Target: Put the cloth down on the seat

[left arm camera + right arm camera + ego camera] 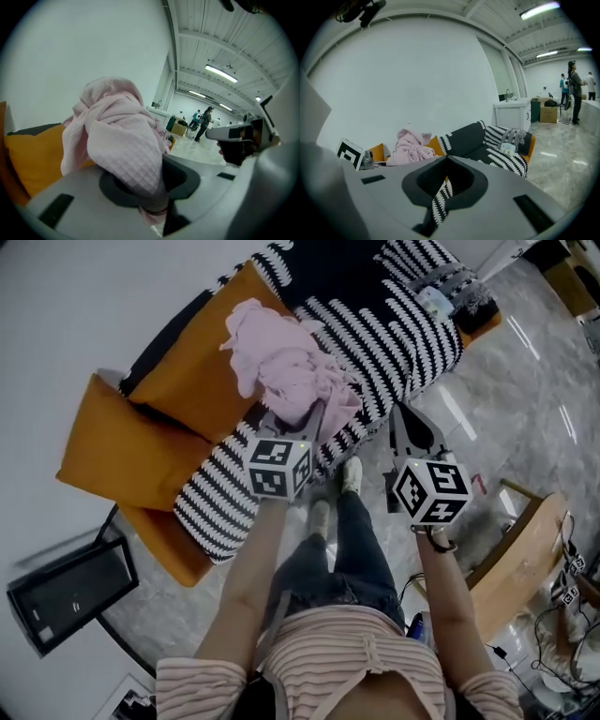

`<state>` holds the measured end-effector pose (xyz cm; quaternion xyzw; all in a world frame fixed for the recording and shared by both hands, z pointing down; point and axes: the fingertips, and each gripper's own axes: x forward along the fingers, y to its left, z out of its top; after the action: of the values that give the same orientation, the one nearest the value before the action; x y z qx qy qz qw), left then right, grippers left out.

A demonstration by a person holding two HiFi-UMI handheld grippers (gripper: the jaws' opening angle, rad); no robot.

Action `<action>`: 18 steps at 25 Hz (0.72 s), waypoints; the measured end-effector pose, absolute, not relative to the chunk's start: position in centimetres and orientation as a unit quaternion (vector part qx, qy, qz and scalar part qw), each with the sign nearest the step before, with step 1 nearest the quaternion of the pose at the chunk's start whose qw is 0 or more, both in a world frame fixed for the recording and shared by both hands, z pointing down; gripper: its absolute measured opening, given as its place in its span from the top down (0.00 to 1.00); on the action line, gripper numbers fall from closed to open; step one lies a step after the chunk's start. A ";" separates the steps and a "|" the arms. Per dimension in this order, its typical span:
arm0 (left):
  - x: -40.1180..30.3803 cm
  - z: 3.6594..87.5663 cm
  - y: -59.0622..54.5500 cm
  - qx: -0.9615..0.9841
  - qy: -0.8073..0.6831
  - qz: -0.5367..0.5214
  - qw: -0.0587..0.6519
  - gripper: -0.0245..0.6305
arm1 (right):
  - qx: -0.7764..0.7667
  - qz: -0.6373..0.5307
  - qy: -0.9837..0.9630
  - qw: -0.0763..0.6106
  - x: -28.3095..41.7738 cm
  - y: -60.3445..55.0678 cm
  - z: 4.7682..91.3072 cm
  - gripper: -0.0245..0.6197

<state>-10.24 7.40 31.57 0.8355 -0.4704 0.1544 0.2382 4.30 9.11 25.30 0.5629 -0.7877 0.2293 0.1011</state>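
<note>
A crumpled pink cloth (281,367) hangs bunched over the sofa's striped seat (375,324), close to the orange back cushion (192,371). My left gripper (298,416) is shut on its lower edge. In the left gripper view the quilted cloth (117,140) fills the space between the jaws and hides the tips. My right gripper (397,413) is to the right, by the seat's front edge, with its black fingers meeting at the tip and nothing in them. In the right gripper view the cloth (410,147) shows at the left, over the sofa.
The sofa is orange with a black-and-white striped cover (225,493), and a small pale object (436,301) lies at its far end. A wooden chair (525,549) stands on the marble floor at right and a black case (70,592) at lower left. People stand far off in the hall (204,122).
</note>
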 end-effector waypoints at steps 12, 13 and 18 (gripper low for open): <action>-4.8 39.5 -1.1 0.821 -0.458 0.182 0.288 0.79 | 0.546 0.280 -0.774 0.155 7.7 0.2 34.5 0.95; -4.4 40.1 -1.6 0.819 -0.458 0.185 0.291 0.79 | 0.545 0.284 -0.773 0.158 8.0 -0.3 35.2 0.95; -2.6 43.6 -4.3 0.815 -0.453 0.205 0.296 0.79 | 0.541 0.302 -0.766 0.171 8.9 -2.4 38.7 0.95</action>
<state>-2.64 -4.27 43.56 0.8155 -0.4531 0.2051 0.2960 8.89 -2.42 38.70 0.5413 -0.7660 0.3018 0.1707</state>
